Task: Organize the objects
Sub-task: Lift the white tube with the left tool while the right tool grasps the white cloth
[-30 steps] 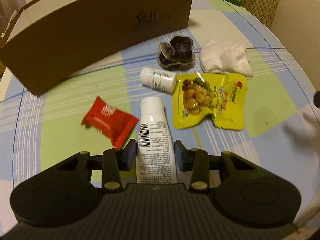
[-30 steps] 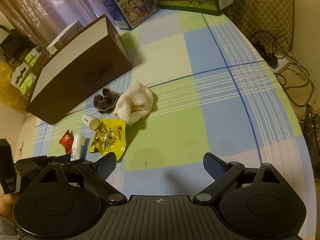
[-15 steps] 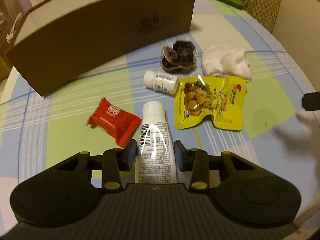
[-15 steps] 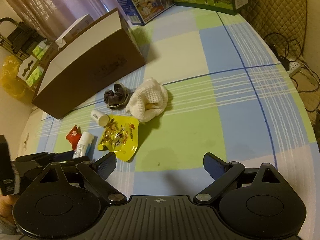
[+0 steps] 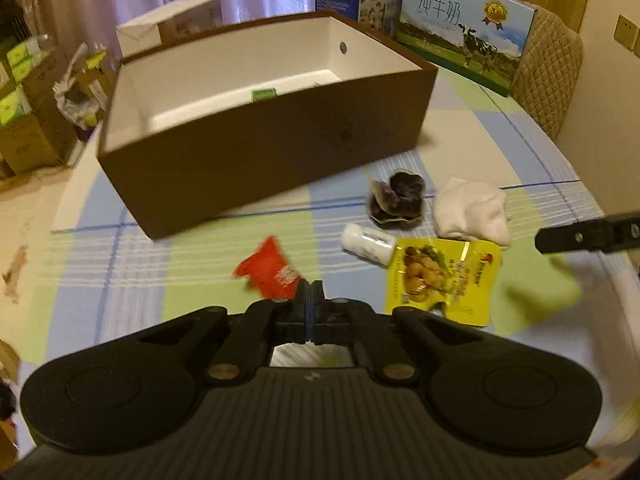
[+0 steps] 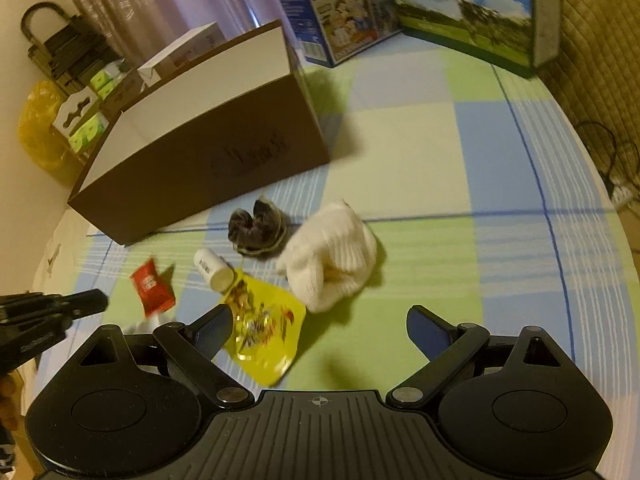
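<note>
left wrist view: my left hand-held gripper (image 5: 308, 300) has its jaws pressed almost flat together. a blurred white sliver shows in the gap just behind them. in the right wrist view a scrap of the same white item (image 6: 138, 326) pokes out under that gripper's tip, so i judge it is pinched by a thin edge and clear of the desk (image 5: 192, 280). what the item is i can't tell; too little of it shows.

the brown box (image 5: 260, 152) stands open straight ahead. its white inside is nearly bare, so i read it as the place where everything goes, and the lift as the way over its near wall.

the rest lies in a loose cluster on the checked cloth in front of the box:
- a red packet (image 5: 268, 272), just past my jaws
- a small white bottle (image 5: 368, 242) on its side, touching the top edge of the yellow snack pouch (image 5: 444, 280)
- a dark crumpled bundle (image 5: 396, 200) near the box wall
- a white knitted cloth (image 5: 472, 212) beside that bundle

my right hand-held gripper (image 6: 320, 324) is spread wide and empty. it hangs above the near corner of the yellow pouch and the green square beside it. i take that as readying for the next pick, with the pouch or the cloth the likely choice. a flat, slippery pouch would need a low pinch at an edge.
</note>
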Available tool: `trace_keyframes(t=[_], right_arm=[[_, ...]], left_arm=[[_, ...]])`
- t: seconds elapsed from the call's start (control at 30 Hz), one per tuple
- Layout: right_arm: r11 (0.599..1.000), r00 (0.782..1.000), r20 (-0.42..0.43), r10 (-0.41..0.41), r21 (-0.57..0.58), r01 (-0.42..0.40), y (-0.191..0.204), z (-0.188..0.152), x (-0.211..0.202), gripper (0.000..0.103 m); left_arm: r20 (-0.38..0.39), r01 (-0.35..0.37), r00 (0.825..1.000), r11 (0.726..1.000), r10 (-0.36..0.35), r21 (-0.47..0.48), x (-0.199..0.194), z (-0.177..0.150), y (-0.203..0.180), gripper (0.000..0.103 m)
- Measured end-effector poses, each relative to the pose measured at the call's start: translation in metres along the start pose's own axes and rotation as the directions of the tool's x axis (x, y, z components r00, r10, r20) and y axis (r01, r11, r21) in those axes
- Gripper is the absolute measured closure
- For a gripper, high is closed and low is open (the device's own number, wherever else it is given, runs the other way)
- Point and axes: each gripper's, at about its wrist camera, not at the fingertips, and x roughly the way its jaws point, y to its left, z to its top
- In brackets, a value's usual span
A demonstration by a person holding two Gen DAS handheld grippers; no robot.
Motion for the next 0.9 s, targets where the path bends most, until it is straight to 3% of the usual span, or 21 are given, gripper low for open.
trace_keyframes(t=[0.03,0.17,0.23,0.33,0.47,0.6,0.77,0.8,0.83,0.9], right_arm=[[1.000,1.000,0.001,-0.003,-0.006,0.003,0.001,0.003,0.003,0.011],[1.000,1.000,0.015,0.006,-0.014,-0.006,0.003,0.010,0.007,0.011],[1.000,1.000,0.011,0.009,-0.010,-0.009,0.001,0.010,0.008,0.011],[1.000,1.000,0.001,-0.002,-0.001,0.002,-0.003,0.007,0.008,0.011],[0.999,1.000,-0.011,-0.010,0.034,0.010,-0.013,0.000,0.003,0.011],[0.998,0.999,-0.025,-0.025,0.063,0.027,-0.022,-0.010,-0.002,0.011],[0.995,0.999,-0.036,-0.028,0.091,0.032,-0.028,-0.017,-0.005,0.011],[0.995,0.999,-0.036,-0.030,0.091,0.033,-0.028,-0.017,-0.006,0.011],[0.995,0.999,-0.035,-0.030,0.091,0.033,-0.028,-0.017,-0.006,0.011],[0.995,0.999,-0.032,-0.029,0.092,0.032,-0.026,-0.017,-0.007,0.011]], left_arm=[[-0.016,0.002,1.000,1.000,-0.002,0.004,0.002,0.000,0.002,0.100],[-0.059,0.033,0.998,0.999,-0.034,-0.020,0.003,-0.012,0.010,0.093],[-0.077,0.050,0.996,0.999,-0.049,0.007,0.005,-0.020,0.009,0.082],[-0.111,0.068,0.992,0.996,-0.061,0.062,0.012,-0.033,0.005,0.078],[-0.152,0.067,0.987,0.990,-0.049,0.120,0.027,-0.047,0.002,0.064],[-0.146,0.040,0.989,0.986,-0.016,0.162,0.039,-0.051,0.004,0.053],[-0.129,0.072,0.991,0.977,-0.046,0.200,0.049,-0.048,0.009,0.052],[-0.128,0.083,0.990,0.975,-0.057,0.208,0.050,-0.046,0.010,0.055],[-0.130,0.102,0.989,0.972,-0.076,0.211,0.050,-0.045,0.011,0.065],[-0.134,0.120,0.987,0.968,-0.092,0.222,0.050,-0.044,0.009,0.067]])
